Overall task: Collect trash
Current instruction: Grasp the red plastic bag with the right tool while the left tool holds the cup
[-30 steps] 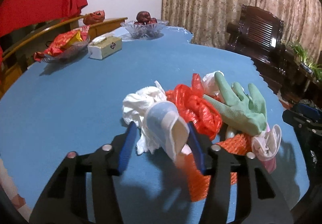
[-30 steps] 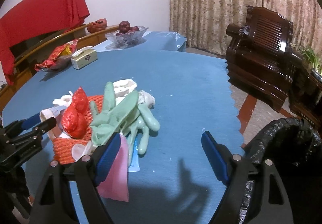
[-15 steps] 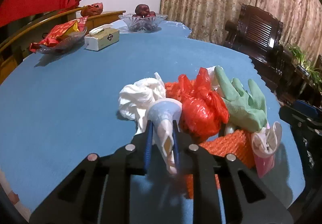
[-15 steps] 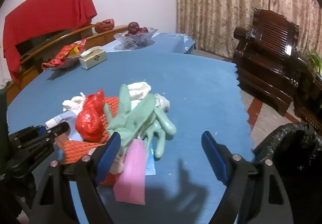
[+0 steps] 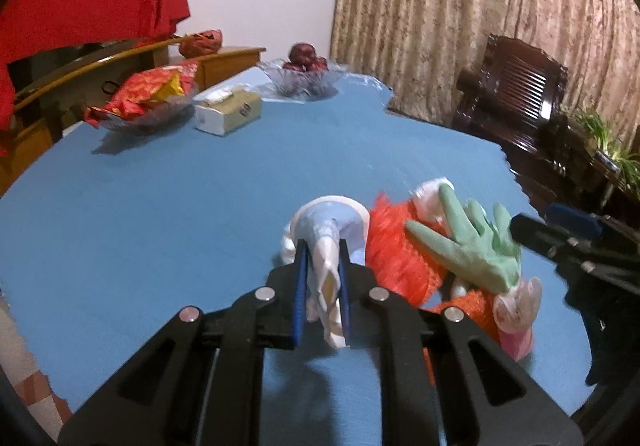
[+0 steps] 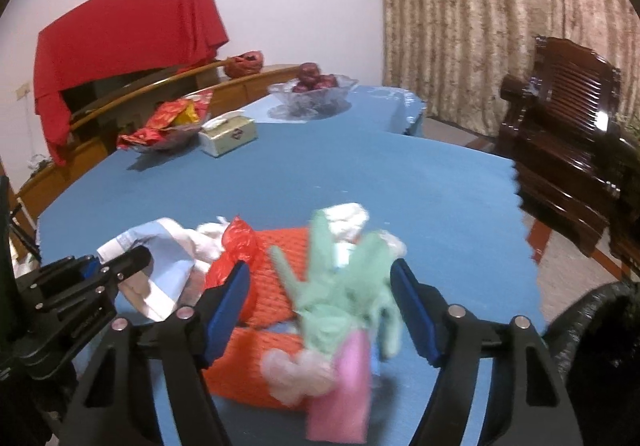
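Note:
A trash pile lies on the blue table (image 5: 160, 213): a green rubber glove (image 5: 468, 242), a red plastic bag (image 5: 396, 246), orange netting (image 6: 272, 294), white crumpled tissue and a pink piece (image 6: 344, 394). My left gripper (image 5: 322, 266) is shut on a crushed white and blue paper cup (image 5: 328, 226) at the pile's left side; the cup also shows in the right wrist view (image 6: 160, 258). My right gripper (image 6: 320, 290) is open, its jaws on either side of the green glove (image 6: 344, 286).
A black trash bag (image 6: 596, 330) opens at the table's right edge. At the far end stand a tissue box (image 5: 228, 113), a glass bowl of red snacks (image 5: 148, 101) and a glass fruit bowl (image 5: 304, 77). A dark wooden chair (image 6: 568, 149) stands right.
My left gripper closed on the paper cup and lifted it slightly. My right gripper moved forward over the pile, its jaws narrowing around the green glove.

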Demonstrator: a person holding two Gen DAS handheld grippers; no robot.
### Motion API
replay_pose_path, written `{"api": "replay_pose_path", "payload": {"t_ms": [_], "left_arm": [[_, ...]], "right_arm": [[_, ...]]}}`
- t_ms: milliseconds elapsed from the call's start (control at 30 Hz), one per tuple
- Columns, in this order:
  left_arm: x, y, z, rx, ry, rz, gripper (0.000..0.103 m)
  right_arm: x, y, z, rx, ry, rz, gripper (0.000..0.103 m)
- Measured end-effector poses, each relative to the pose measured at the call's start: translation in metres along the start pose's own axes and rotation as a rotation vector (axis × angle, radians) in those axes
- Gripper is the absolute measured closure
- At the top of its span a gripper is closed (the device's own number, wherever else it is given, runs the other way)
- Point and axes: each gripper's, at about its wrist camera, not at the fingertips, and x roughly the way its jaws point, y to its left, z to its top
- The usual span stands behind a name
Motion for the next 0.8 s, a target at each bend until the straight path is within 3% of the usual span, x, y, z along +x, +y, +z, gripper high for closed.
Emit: {"api": "replay_pose_path", "payload": {"t_ms": [133, 333, 800], "left_arm": [[-0.004, 0.010, 0.003, 0.007, -0.014, 0.028, 0.090], [-0.001, 0.034, -0.004, -0.018, 0.012, 0.081, 0.090], [0.001, 0.086, -0.028, -0.062, 0.054, 0.162, 0.090]], "right_arm": [[0.016, 0.023, 0.002, -0.018, 0.024, 0.056, 0.043], [0.035, 0.050, -0.004, -0.032, 0.072, 0.111, 0.044], [0.078, 0.095, -0.028, -0.107, 0.181, 0.136, 0.046]]}}
